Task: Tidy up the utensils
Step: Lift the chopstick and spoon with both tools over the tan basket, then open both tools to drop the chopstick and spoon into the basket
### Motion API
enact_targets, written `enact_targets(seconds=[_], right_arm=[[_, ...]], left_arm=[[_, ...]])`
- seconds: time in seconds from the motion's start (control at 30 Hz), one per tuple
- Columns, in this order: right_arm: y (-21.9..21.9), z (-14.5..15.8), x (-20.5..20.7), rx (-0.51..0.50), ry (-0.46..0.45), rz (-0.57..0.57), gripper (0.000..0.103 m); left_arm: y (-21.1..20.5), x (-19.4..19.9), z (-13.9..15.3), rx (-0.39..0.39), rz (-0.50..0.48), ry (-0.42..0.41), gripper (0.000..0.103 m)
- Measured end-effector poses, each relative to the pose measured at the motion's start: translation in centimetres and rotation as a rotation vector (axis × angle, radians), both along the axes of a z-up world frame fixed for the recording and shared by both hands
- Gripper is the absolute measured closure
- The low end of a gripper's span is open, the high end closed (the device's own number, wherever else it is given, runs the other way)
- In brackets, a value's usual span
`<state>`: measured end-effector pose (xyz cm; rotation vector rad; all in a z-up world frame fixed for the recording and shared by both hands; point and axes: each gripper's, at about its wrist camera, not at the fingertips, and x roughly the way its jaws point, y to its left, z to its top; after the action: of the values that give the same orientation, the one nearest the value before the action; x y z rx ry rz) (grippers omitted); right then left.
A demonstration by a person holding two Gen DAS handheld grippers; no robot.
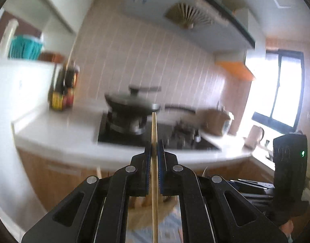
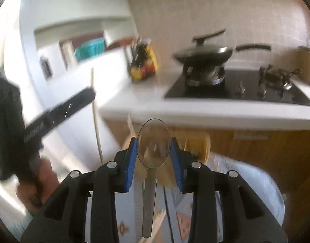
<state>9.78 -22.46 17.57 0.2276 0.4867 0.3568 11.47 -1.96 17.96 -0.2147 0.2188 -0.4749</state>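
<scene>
Pinching a slim, pale wooden chopstick [image 1: 154,162] upright between its ribbed blue pads, the left gripper [image 1: 154,148] has its black fingers clenched tight on the stick, whose squared tip stands up in front of the stove. The right gripper [image 2: 153,147] grasps a clear plastic spoon [image 2: 152,147] by the rim of its oval bowl, one blue pad pressed to each side, the smooth translucent handle hanging back toward the camera. Both views are smeared with motion. Behind them runs a glossy white counter [image 1: 59,129] with a black glass hob [image 2: 235,89] set into it; a dark lidded wok [image 2: 203,54] with a long black handle sits on the metal burner ring, and a second, bare burner grate [image 2: 276,77] stands beside it. A cluster of dark sauce bottles with yellow and red labels [image 1: 63,89] stands on the counter near the pale, vertically grooved wall tiles [image 1: 155,60]. Below the counter are warm wood-grain cabinet fronts [image 2: 256,147]. In the right view the left gripper appears at the left edge as a matte black bar held by a person's hand [image 2: 41,184], the thin chopstick crossing it. Beneath the spoon lies a blurred light wooden holder [image 2: 195,141] on patterned pale-blue cloth [image 2: 256,180].
</scene>
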Motion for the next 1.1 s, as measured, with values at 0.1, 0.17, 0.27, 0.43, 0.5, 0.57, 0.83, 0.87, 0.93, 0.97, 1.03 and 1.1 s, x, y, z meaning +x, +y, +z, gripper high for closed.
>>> enact_targets(seconds=[0.1,0.17,0.27,0.43,0.5,0.57,0.83,0.87,0.93,0.97,1.03,1.1], right_arm=[[-1.0,1.8,0.8,-0.004,-0.144,-0.103,0.073],[-0.9,2.5,1.8,-0.068,-0.165,-0.136,0.073],[-1.5,2.9,3.1,-0.102,-0.199,-0.173,0.073],[-2.9,2.2,5.7,-0.046,-0.233,-0.204,0.073],[-3.2,1.2,7.0,-0.003,-0.213,-0.184,0.073],[-3.2,0.1,8.0,0.015,-0.210,-0.179,0.073],[-1.2,-3.5,8.7,-0.128,-0.262,-0.258,0.073],[-0.9,-4.0,8.8,-0.146,-0.263,-0.264,0.073],[-0.6,-4.8,8.8,-0.156,-0.254,-0.254,0.073],[-0.5,-5.2,8.7,-0.159,-0.251,-0.251,0.073],[-0.3,-5.9,8.2,-0.162,-0.249,-0.250,0.073],[-0.4,-6.1,7.7,-0.152,-0.239,-0.242,0.073]], left_arm=[[-0.7,0.3,0.4,-0.041,0.063,-0.105,0.099],[-0.9,0.4,0.1,-0.055,0.132,-0.159,0.099],[-1.2,1.5,-0.5,-0.057,0.158,-0.186,0.099],[-1.1,3.7,-1.3,-0.099,0.173,-0.164,0.099],[-1.4,4.8,-1.7,-0.094,0.167,-0.147,0.099],[-1.7,5.7,-2.3,-0.086,0.154,-0.128,0.099],[-2.3,7.2,-4.9,-0.052,0.183,-0.123,0.099],[-2.4,7.5,-5.3,-0.046,0.176,-0.109,0.099],[-2.3,8.0,-6.2,-0.044,0.171,-0.086,0.099],[-2.1,8.0,-6.5,-0.044,0.173,-0.083,0.099],[-1.8,7.8,-7.0,-0.043,0.174,-0.082,0.099],[-1.6,7.4,-7.2,-0.038,0.160,-0.078,0.099]])
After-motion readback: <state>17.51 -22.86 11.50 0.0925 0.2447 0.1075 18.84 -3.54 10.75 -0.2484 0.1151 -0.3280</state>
